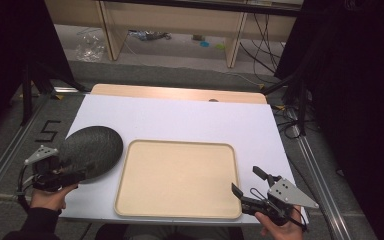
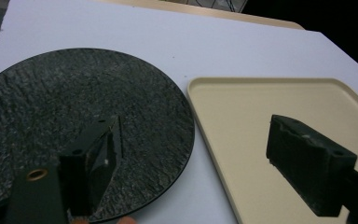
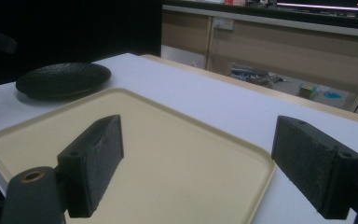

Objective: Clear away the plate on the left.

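We have a dark, rough-surfaced round plate lying flat on the white bench at our left, just beside the left edge of the empty beige tray. Our left gripper sits at the plate's near rim with its fingers spread wide: one hangs over the plate's near part, the other out over the tray. From the left gripper view we cannot quite tell whether that finger touches the plate or hovers just above it. Our right gripper waits at the tray's near right corner, fingers apart and holding nothing, aimed across the tray toward the plate. The plate lies well apart from it, so the left hand is plainly the nearer. Being round, the plate offers no long axis; we judge a rim pinch and a short carry rightward would land it on the tray.
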`<state>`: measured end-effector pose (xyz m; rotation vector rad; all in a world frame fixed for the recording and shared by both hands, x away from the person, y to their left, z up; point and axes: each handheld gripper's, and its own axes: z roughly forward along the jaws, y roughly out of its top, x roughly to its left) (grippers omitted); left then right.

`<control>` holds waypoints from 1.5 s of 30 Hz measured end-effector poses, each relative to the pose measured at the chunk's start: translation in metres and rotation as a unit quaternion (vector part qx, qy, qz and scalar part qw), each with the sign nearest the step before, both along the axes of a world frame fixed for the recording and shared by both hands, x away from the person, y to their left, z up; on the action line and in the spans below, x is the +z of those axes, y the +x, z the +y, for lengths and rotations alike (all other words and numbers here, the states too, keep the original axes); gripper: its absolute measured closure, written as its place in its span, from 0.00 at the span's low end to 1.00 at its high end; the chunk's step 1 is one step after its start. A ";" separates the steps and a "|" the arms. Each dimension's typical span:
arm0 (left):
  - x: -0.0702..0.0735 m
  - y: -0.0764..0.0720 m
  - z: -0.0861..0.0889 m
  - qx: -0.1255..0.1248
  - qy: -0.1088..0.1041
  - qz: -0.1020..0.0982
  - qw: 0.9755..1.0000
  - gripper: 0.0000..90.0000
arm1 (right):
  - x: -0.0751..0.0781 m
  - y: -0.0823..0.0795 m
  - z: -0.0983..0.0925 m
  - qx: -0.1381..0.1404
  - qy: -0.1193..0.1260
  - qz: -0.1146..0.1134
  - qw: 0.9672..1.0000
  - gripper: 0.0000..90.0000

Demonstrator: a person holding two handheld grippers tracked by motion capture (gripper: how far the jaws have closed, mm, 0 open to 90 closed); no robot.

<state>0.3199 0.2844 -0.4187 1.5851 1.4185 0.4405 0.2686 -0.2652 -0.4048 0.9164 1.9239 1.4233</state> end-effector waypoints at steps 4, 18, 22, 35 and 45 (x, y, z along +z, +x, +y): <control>-0.002 0.004 0.010 0.022 -0.015 0.009 1.000 0.21 | -0.001 0.000 0.001 0.000 0.005 -0.006 1.000 0.20; -0.021 0.012 0.049 0.123 -0.079 0.068 0.987 0.22 | -0.001 0.001 0.002 0.007 0.008 -0.007 1.000 0.20; -0.027 0.015 0.055 0.135 -0.089 0.094 0.982 0.23 | -0.001 0.000 0.002 0.005 0.002 -0.004 1.000 0.20; -0.046 0.022 0.069 0.155 -0.178 0.149 0.960 0.26 | -0.001 0.001 0.003 0.011 0.003 -0.006 1.000 0.20; -0.056 0.026 0.076 0.163 -0.191 0.170 0.953 0.27 | -0.001 0.001 0.004 0.016 0.002 -0.007 1.000 0.20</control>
